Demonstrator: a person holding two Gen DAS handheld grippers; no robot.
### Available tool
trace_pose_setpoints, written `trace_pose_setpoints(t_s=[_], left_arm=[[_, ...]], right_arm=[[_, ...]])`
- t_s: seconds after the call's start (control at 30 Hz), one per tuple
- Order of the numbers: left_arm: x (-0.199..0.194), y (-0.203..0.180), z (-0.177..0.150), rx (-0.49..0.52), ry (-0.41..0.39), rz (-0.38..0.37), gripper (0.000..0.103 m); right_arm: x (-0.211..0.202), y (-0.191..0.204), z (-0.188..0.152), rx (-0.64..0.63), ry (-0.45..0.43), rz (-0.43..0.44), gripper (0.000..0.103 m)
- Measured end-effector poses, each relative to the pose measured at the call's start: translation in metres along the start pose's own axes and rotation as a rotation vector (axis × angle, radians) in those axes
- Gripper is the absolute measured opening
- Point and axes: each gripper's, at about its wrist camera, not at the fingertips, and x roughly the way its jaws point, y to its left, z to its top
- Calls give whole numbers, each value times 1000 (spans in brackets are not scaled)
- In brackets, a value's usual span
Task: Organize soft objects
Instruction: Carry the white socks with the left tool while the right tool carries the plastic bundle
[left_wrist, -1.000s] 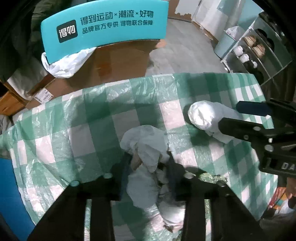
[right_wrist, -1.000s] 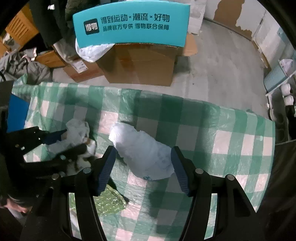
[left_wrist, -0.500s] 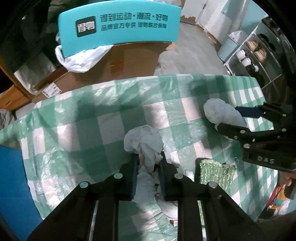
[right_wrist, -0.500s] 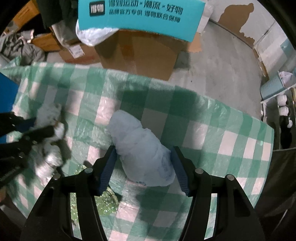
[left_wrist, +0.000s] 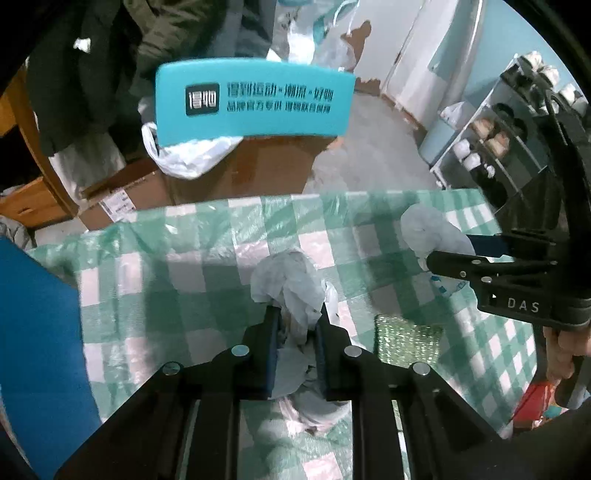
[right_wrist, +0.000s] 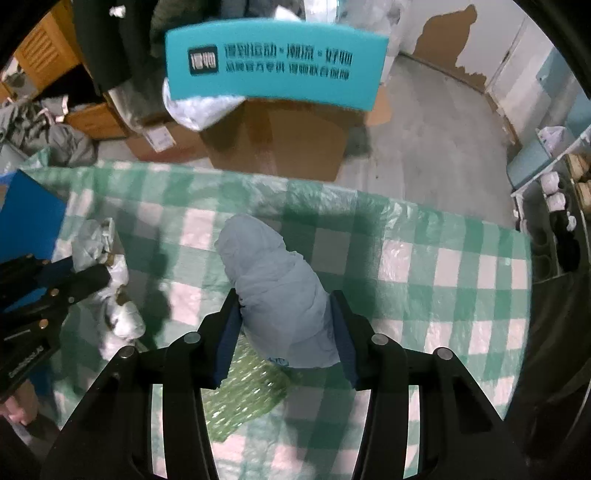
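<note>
Since the earlier views both grippers have narrowed onto their loads and risen, so more floor and box shows beyond the table. Left gripper (left_wrist: 295, 325): jaws nearly shut and closing, pads pinching the neck of a crumpled white plastic bag (left_wrist: 288, 284); the bag's top bunches just ahead of the tips, its tail trails back between the fingers. Right gripper (right_wrist: 284, 321): jaws about half open and closing, pads pressed on both flanks of a pale blue soft bundle (right_wrist: 273, 280), whose rounded far end projects ahead of the tips. Beneath and just left of that grip lies a green bubble-wrap sheet (right_wrist: 240, 391) on the green-checked tablecloth (right_wrist: 443, 277). Handling, est.: both items light, limp, compressible; film likely slippery, so pinch gathered folds, not a single layer; take the bundle across its mid-girth, w/ modest squeeze. Beyond the table edge: cardboard box (right_wrist: 280, 136) w/ teal printed band (right_wrist: 273, 62).
</note>
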Motion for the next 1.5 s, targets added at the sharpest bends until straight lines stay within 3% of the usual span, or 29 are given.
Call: trace_pose_setpoints(t_s=[0.27, 0.7, 1.5], left_arm=[[-44, 4, -2, 16, -71, -7, 15], [-109, 1, -25, 62, -175, 29, 14], [-199, 22, -62, 55, -333, 118, 14]], right_arm=[[-47, 18, -6, 0, -103, 1, 46], [-103, 54, -31, 33, -214, 73, 46], [-136, 119, -43, -29, -298, 162, 46]])
